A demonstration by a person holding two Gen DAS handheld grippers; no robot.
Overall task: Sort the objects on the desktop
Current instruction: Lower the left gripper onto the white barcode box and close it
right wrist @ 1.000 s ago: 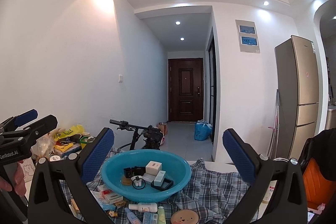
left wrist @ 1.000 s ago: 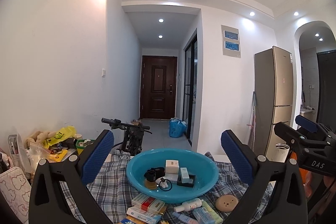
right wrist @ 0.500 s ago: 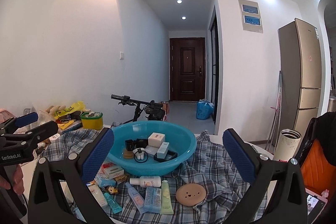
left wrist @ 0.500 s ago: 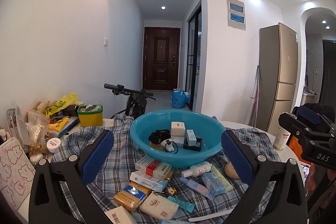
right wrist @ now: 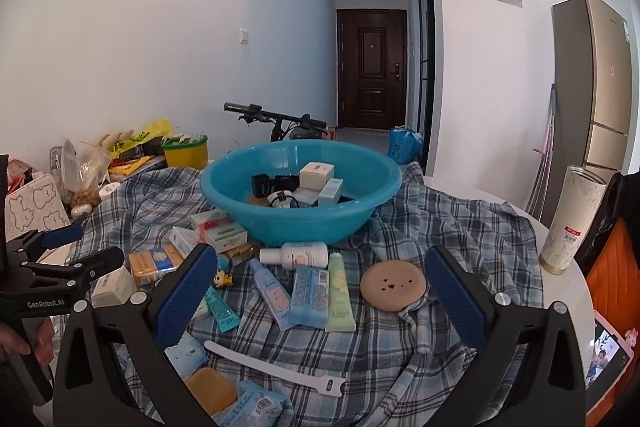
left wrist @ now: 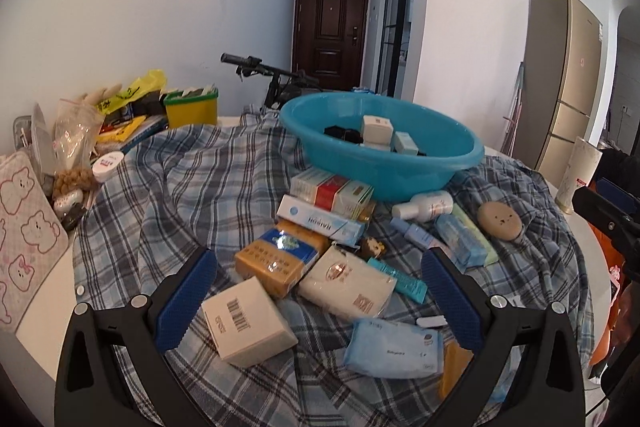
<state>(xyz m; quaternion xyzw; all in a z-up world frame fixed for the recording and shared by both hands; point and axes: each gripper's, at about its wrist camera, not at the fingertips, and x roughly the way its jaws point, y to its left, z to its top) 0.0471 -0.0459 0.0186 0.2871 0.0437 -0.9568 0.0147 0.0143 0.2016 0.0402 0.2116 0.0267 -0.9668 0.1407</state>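
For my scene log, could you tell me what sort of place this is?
Most likely a home's dining or entry area: a tall fridge, a dark front door down the hallway, and a bicycle parked behind the cloth-covered table.

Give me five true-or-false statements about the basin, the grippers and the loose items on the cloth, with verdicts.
1. The round blue plastic basin already holds small boxes. True.
2. The left gripper is shut on a box. False: it is open and holds nothing.
3. The round tan disc with a face lies inside the basin. False: it lies on the blue plaid cloth.
4. The right gripper is open. True.
5. The white bottle with a white cap stands upright. False: it lies on its side.
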